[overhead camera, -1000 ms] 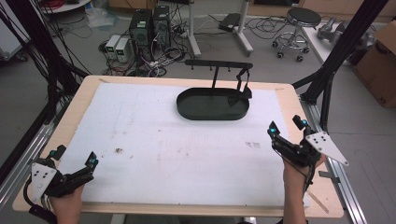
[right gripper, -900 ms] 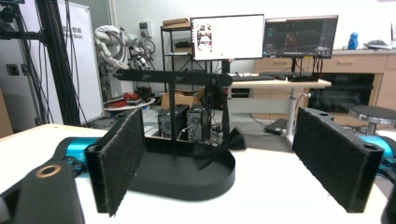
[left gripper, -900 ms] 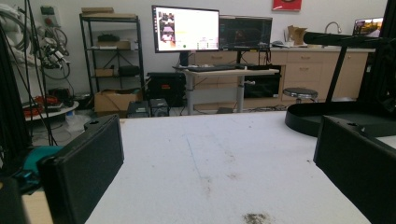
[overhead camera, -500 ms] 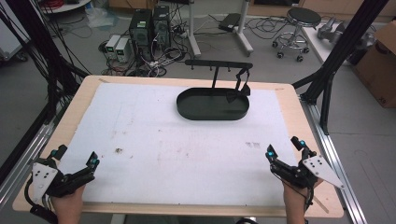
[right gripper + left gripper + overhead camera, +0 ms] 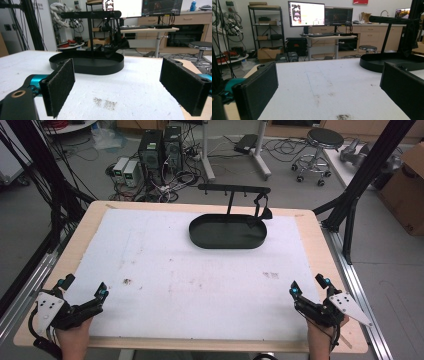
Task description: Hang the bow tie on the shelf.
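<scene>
Starting at the left edge of the table, we find the left gripper [image 5: 82,290] resting low near the front corner of the white foam sheet [image 5: 200,270], its jaws spread wide with nothing between them; in the left gripper view the two black pads [image 5: 257,92] frame bare foam and a small dark smudge [image 5: 343,116]. Moving toward the middle, we see the black oval tray [image 5: 227,231] at the far side of the sheet, well apart from both tools, with a T-shaped hanger stand [image 5: 234,190] rising from it and a small dark item [image 5: 263,211] hanging from the right part of the crossbar. At the right, the right gripper [image 5: 309,287] sits near the front right corner, jaws likewise wide apart and empty, pointed toward the tray. We judge the stand to be the object of the work and no reach begun. For a clean approach, we advise keeping the jaws open, advancing the right gripper straight and level, and clearing the tray's rim before closing.
</scene>
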`<state>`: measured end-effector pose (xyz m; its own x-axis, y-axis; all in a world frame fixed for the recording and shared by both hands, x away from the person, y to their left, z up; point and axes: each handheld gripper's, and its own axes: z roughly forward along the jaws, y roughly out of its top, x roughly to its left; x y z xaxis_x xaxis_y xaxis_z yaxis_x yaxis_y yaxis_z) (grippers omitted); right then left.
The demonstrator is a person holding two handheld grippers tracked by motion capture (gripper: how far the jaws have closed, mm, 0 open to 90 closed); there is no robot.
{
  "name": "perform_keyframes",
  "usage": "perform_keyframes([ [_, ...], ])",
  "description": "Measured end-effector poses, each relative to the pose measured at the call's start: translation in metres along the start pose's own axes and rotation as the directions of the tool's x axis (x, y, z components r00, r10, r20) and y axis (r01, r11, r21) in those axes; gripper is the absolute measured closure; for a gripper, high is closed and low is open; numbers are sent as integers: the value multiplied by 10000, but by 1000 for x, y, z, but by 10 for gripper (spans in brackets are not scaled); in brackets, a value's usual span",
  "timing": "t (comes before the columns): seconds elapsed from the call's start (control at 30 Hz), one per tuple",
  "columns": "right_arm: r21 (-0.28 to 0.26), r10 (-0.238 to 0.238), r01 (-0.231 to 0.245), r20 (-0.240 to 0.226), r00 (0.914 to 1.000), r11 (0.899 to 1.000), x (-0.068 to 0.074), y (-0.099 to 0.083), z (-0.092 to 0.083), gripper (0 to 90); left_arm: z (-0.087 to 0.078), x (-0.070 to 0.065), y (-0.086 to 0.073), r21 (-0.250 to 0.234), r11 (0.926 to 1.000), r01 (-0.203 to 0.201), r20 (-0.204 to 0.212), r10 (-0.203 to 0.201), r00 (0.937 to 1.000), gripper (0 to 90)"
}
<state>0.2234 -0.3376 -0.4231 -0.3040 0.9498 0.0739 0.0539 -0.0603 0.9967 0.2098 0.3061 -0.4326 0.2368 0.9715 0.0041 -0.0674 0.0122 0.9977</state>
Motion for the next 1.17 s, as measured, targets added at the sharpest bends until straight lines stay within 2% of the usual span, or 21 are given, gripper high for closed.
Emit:
perform_keyframes([
  [0.23,-110,-47,47,-25,10000,9999,0,1,-2,120,0,0,1,-1,10000,30,36,-30,10000,21],
  [0.73,174,-161,162,-34,9999,9997,1,0,0,120,0,1,1,25,9999,99,62,-99,9999,21],
  [1.17,153,-68,67,68,10000,9999,-3,0,0,120,1,1,1,151,9999,79,209,-82,9997,21],
])
